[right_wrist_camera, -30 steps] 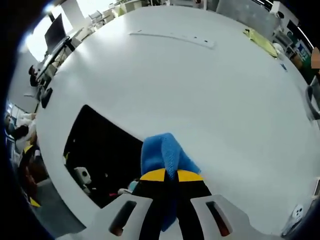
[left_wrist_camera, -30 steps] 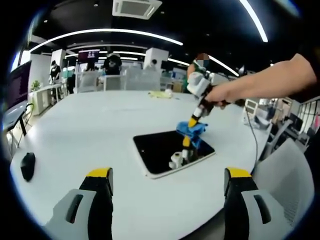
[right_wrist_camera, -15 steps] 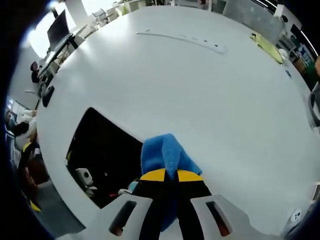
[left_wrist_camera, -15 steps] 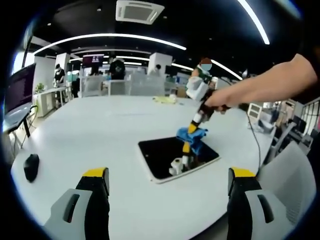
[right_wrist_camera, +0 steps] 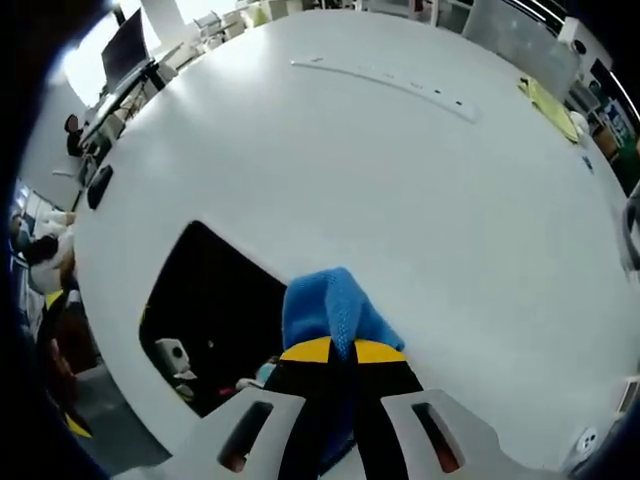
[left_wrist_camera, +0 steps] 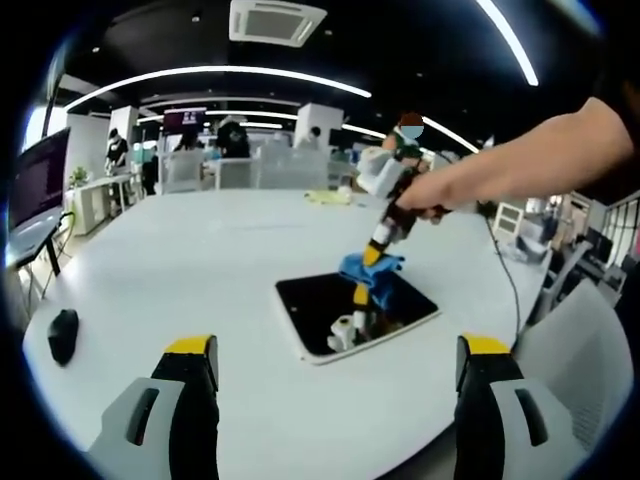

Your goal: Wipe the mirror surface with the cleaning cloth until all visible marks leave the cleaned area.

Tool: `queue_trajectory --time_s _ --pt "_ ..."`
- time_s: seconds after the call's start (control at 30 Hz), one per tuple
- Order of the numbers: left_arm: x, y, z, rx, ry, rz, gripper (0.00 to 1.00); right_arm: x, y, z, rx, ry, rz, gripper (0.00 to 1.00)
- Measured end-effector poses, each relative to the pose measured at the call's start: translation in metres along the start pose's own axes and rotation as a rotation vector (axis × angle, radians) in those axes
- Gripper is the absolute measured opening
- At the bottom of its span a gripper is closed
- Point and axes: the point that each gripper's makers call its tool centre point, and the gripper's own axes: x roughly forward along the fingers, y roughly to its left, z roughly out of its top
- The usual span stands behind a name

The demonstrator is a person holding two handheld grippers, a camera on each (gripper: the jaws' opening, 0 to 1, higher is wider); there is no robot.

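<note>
Yellow-tipped jaws of the right gripper [right_wrist_camera: 343, 352] are closed together on a blue cleaning cloth [right_wrist_camera: 330, 310], which bunches up out of the tips in the right gripper view. Just beyond the tips lies the mirror [right_wrist_camera: 215, 320], a dark rectangular plate flat on the white surface [right_wrist_camera: 400, 190]; the cloth overlaps its near edge, and whether it presses on the glass cannot be told from this view. The glass shows a dark reflection with small pale and yellow shapes in it. Farther out on the surface lie a long white strip [right_wrist_camera: 385, 80], a yellow-green item [right_wrist_camera: 555, 100] near the far edge, and a black mouse [right_wrist_camera: 98, 186] at the left.

In the left gripper view, the left gripper [left_wrist_camera: 337, 350] hovers above the near edge of the surface [left_wrist_camera: 200, 260] with its jaws wide apart, holding nothing. Between and beyond them lies the mirror [left_wrist_camera: 320, 300] with a pale border. The right gripper [left_wrist_camera: 368, 258] points down at the mirror's far part, the cleaning cloth [left_wrist_camera: 372, 277] at its tip resting on or just above the glass. A hand [left_wrist_camera: 440, 190] grips it, the arm reaching in from the right. A black mouse [left_wrist_camera: 62, 334] sits at the left, well apart from the mirror. Desks, chairs and people stand in the background under ceiling light strips.
</note>
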Motion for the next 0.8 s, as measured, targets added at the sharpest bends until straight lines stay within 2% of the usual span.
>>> queue_trajectory --time_s 0.4,0.6,0.8 --pt "0.000 0.000 0.001 0.003 -0.004 -0.007 0.99 0.008 0.015 0.015 -0.017 -0.007 0.012 0.01" --pt "0.000 0.000 0.001 0.002 -0.004 -0.004 0.99 0.009 0.035 0.024 -0.040 -0.013 0.027 0.01" --pt "0.000 0.002 0.000 -0.001 -0.005 0.001 0.99 0.014 0.046 0.034 -0.064 -0.013 0.035 0.01"
